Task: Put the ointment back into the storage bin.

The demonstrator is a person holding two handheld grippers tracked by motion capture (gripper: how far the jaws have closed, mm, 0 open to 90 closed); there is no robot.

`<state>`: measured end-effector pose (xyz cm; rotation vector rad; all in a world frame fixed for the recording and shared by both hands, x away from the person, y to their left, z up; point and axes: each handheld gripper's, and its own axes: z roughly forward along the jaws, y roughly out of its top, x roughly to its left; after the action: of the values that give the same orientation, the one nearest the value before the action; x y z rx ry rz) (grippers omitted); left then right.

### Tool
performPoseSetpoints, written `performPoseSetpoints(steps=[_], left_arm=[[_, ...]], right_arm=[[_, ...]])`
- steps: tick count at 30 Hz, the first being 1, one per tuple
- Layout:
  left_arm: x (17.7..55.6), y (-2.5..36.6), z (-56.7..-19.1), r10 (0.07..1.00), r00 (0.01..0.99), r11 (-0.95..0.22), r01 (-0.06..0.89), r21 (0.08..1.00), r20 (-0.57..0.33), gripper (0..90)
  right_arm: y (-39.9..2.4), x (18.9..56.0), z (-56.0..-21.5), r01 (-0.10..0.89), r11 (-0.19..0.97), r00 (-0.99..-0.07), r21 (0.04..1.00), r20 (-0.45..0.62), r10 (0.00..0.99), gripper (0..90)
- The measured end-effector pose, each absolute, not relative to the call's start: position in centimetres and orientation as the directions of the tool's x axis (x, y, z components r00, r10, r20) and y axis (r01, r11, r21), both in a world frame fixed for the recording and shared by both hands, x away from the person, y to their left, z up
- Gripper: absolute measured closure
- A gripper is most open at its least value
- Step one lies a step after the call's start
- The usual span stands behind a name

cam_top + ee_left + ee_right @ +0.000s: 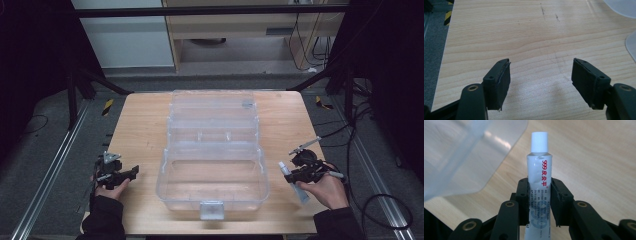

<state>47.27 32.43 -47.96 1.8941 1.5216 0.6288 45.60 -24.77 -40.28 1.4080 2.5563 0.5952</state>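
We found the box (212, 150) open and empty; right gripper (539, 202) pinched the tube (539, 182) at box's 3 o'clock, not yet stowed; left gripper (541, 85) jaws spread, idle.

The open clear box (212, 165) blocks the table's (140, 130) middle, leaving bare wood strips down both sides.

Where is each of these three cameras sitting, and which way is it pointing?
High view: above the person's side, looking down on the light wooden table; both hands and tools show.
Left gripper view: rides the left tool, facing bare tabletop; open black jaws show.
Right gripper view: rides the right tool, clamping a white capped ointment tube.
Shared: the clear plastic tiered box appears in all.
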Motion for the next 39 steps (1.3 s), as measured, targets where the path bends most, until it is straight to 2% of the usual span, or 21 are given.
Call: performPoseSetpoints(steps=[2,8,17,30,39], left_arm=[[47.3,32.4,-48.0,0.975,0.223,-0.143,0.680,0.719,-0.017,31.4],[47.3,32.5,-48.0,0.975,0.224,-0.144,0.681,0.718,-0.017,31.4],[47.3,32.4,-48.0,0.974,0.225,-0.147,0.683,0.715,-0.015,31.4],[47.4,32.4,-48.1,0.974,0.228,-0.149,0.686,0.712,-0.016,31.4],[47.4,32.4,-48.1,0.974,0.228,-0.148,0.687,0.711,-0.017,31.4]], right_arm=[[-24.6,45.5,-39.3,0.750,0.466,-0.547,0.469,0.045,0.836,69.8],[-24.2,45.5,-37.6,0.710,0.472,-0.572,0.523,0.036,0.820,69.7],[-22.6,45.3,-34.1,0.599,0.507,-0.643,0.620,-0.005,0.766,69.8],[-19.4,45.7,-31.9,0.496,0.631,-0.755,0.597,-0.063,0.653,69.7],[-16.2,46.0,-31.1,0.406,0.723,-0.845,0.559,-0.073,0.530,69.7]])
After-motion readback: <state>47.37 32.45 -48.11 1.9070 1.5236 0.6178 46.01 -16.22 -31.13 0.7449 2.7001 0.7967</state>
